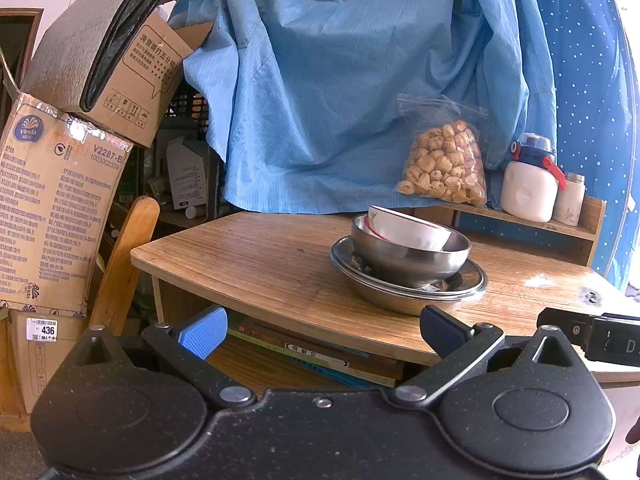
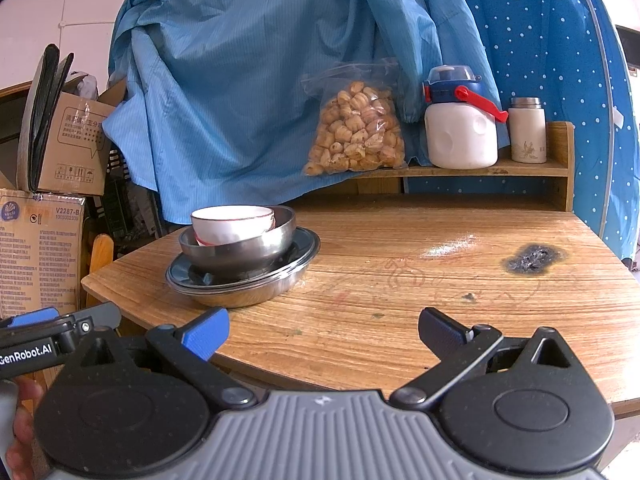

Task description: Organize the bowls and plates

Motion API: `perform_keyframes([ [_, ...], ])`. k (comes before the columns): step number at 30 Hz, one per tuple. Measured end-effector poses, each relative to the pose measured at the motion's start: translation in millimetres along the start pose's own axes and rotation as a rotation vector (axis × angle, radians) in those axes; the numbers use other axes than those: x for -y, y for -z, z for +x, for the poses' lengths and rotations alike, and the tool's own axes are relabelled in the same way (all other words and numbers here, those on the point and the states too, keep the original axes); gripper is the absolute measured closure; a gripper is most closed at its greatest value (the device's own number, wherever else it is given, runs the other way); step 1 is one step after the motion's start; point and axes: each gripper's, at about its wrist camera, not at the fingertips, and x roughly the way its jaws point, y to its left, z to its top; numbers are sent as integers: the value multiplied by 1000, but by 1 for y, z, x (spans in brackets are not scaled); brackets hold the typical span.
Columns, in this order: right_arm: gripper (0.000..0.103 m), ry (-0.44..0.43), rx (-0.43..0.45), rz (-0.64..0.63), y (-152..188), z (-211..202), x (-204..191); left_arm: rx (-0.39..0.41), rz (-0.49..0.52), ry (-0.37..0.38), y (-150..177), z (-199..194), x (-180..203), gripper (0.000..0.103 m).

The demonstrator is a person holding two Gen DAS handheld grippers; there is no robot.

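Resting on the wooden desk [image 2: 400, 280], one stack of dishes is seen ahead of both claws, untouched: one white bowl [image 2: 232, 224] tilted inside one steel bowl [image 2: 240, 248], set on steel plates [image 2: 240, 280] whose count cannot be told. The left gripper [image 1: 322, 330] and right gripper [image 2: 324, 330] are held spread and empty.

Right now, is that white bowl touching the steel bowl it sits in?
Touching. The left wrist view shows the white bowl tilted inside the steel bowl, its low side lying on the steel bowl's inner wall. The right wrist view agrees.
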Motion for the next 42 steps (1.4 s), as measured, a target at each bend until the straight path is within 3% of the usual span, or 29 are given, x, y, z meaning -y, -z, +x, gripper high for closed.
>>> perform_keyframes([
  [42, 0, -6, -9, -7, 2, 0, 2, -32, 6, -22, 1, 3, -2, 1],
])
